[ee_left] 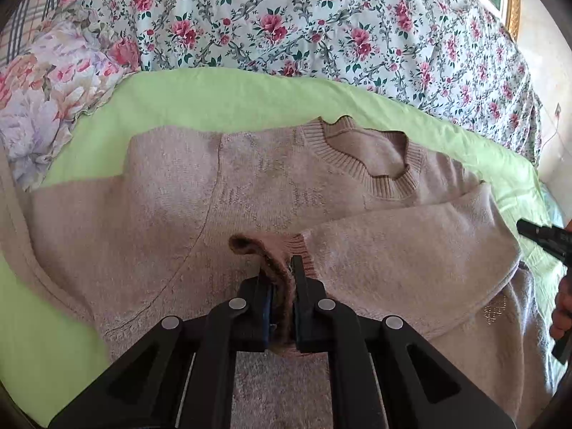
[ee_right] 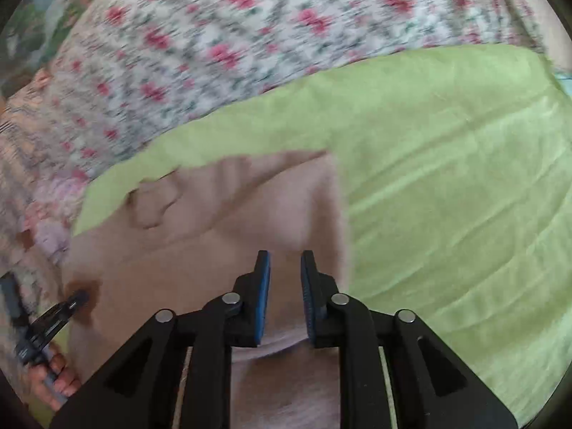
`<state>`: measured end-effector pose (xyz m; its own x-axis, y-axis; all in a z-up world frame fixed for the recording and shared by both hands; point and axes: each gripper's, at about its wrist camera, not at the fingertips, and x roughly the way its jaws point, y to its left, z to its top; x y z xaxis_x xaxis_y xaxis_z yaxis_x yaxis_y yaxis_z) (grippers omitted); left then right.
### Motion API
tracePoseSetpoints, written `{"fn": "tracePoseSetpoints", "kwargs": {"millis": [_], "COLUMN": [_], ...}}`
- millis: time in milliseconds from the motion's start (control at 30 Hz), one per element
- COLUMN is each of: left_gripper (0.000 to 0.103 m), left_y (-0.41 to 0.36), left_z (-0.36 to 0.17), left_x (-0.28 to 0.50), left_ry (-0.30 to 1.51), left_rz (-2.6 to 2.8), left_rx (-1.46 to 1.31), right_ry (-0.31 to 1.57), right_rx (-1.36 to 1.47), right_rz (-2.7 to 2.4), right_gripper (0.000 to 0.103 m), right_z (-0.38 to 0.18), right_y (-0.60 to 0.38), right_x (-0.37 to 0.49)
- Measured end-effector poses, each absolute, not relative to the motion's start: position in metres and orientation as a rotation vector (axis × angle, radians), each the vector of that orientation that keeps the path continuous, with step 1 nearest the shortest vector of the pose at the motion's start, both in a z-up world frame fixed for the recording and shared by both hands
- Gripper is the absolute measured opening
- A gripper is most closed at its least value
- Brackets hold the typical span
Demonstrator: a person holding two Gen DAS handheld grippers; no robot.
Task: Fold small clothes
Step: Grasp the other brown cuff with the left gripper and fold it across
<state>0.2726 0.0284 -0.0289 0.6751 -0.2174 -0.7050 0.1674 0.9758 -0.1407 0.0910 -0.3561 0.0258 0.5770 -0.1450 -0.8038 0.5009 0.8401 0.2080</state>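
Cuff (ee_left: 282,268) sits clamped in your left gripper (ee_left: 284,279); right gripper (ee_right: 285,261) hangs parted over sweater (ee_left: 178,186), green sheet (ee_right: 447,178) bare beside its right edge.

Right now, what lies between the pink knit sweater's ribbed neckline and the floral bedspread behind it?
Only a bare strip of the light green sheet separates the neckline from the floral bedspread; the left wrist view shows it clearly.

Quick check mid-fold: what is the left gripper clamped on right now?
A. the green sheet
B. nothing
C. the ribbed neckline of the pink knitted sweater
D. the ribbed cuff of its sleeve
D: the left gripper is shut on the ribbed cuff of the pink knitted sweater's sleeve, folded across the chest.
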Motion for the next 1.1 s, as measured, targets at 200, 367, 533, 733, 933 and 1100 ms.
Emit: {"fn": "tracePoseSetpoints", "kwargs": {"millis": [200, 367, 533, 733, 933, 1100], "left_gripper": [0.030, 0.057, 0.086, 0.091, 0.086, 0.014], "left_y": [0.052, 0.105, 0.182, 0.272, 0.325, 0.327], "left_z": [-0.034, -0.020, 0.000, 0.013, 0.013, 0.024], "left_x": [0.258, 0.238, 0.258, 0.322, 0.380, 0.365], "left_ry": [0.835, 0.813, 0.805, 0.855, 0.904, 0.817], "left_rz": [-0.160, -0.045, 0.182, 0.431, 0.569, 0.445], "left_rx": [-0.084, -0.151, -0.230, -0.290, -0.236, -0.286], "right_ry": [0.921, 0.810, 0.804, 0.832, 0.862, 0.847], "right_rx": [0.477, 0.471, 0.488, 0.490, 0.495, 0.516], "right_rz": [-0.468, -0.350, -0.270, -0.251, -0.247, -0.262], "right_gripper": [0.036, 0.048, 0.050, 0.050, 0.050, 0.050], "right_z": [0.018, 0.046, 0.044, 0.034, 0.024, 0.022], "right_y": [-0.352, -0.311, -0.277, -0.260, -0.259, -0.265], "right_x": [0.075, 0.053, 0.048, 0.043, 0.038, 0.033]}}
